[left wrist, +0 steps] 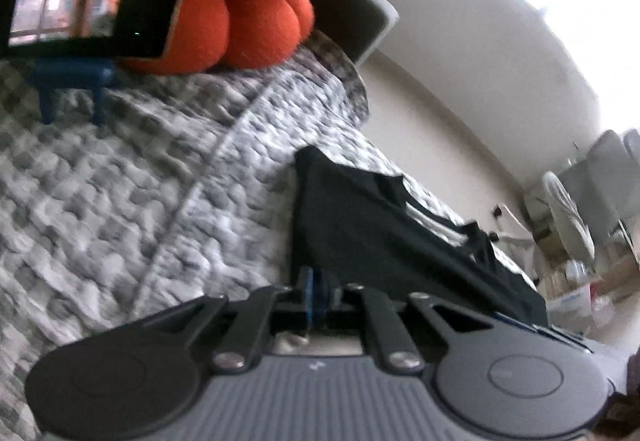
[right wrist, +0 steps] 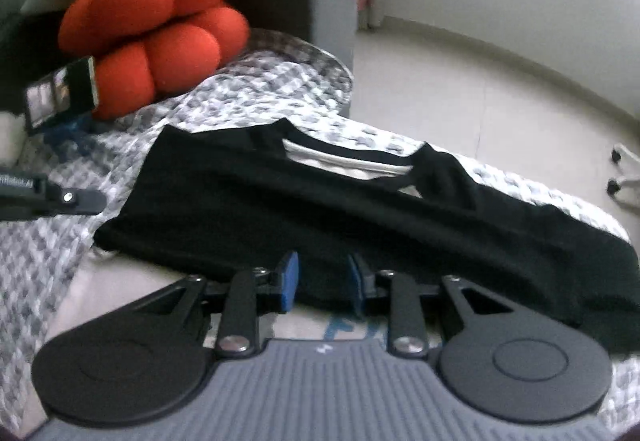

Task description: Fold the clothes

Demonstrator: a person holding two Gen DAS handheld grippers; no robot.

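A black garment [right wrist: 320, 201] with a white inner collar lies folded in a long band on a grey-and-white checked blanket [right wrist: 60, 261]. My right gripper [right wrist: 322, 283] is open, its blue pads on either side of the garment's near edge. My left gripper [left wrist: 314, 295] has its blue pads together at the near edge of the same black garment [left wrist: 380, 233]; whether cloth sits between them is hidden. Part of the left gripper shows at the left edge of the right wrist view [right wrist: 52, 197].
An orange puffy cushion [right wrist: 160, 37] leans at the back of the blanket, with a phone on a blue stand [left wrist: 92, 13] in front of it. A grey sofa arm [right wrist: 312, 1] stands behind. Pale floor and a fan [left wrist: 568, 213] lie to the right.
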